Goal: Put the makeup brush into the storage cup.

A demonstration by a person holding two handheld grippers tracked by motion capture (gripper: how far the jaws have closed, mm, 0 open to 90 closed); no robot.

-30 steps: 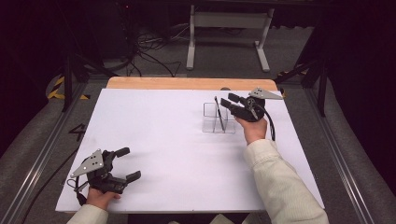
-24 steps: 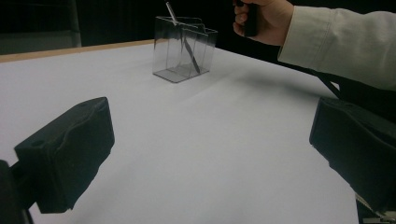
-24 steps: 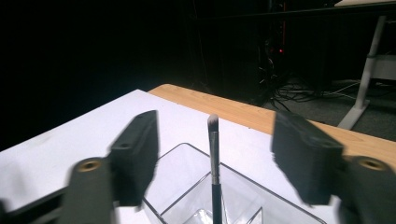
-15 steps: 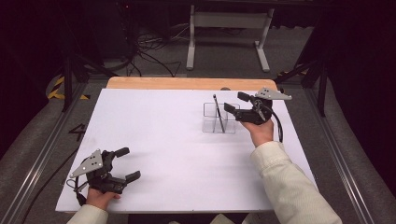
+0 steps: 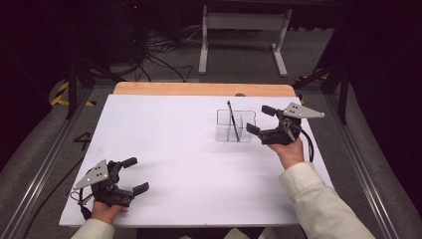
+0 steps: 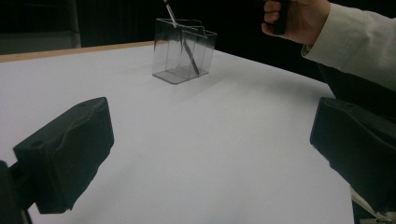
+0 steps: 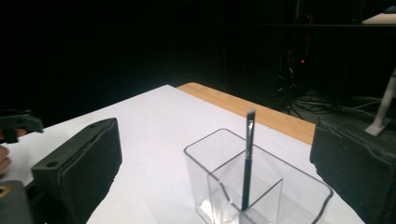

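A clear plastic holder [image 5: 236, 125] is seen standing upright on the white tabletop [image 5: 189, 149], toward its far right part. The holder is divided into compartments, with walls thin enough for the surface beneath to be seen through them. A slim dark brush [image 5: 233, 121] is stood in one compartment, its lower end at the holder's floor and its tip raised above the rim, leaning slightly; in the right gripper view the brush [image 7: 247, 158] is shown with a pale, flat-cut tip. Which compartment it occupies cannot be told exactly.

The right tongs [image 5: 259, 120] are held just to the right of the holder, above the tabletop, with the jaws spread wide and nothing between them; the holder [image 7: 254, 182] is framed between the two black jaws in the right gripper view. The left tongs [image 5: 135, 175] are kept near the tabletop's near left corner, well apart from the holder, jaws likewise wide and empty.

A strip of bare wood [image 5: 199, 89] is left uncovered along the far edge, near the holder. A broad bare stretch of white surface is left between the two tongs. The holder [image 6: 184, 49] is seen far off across it in the left gripper view.
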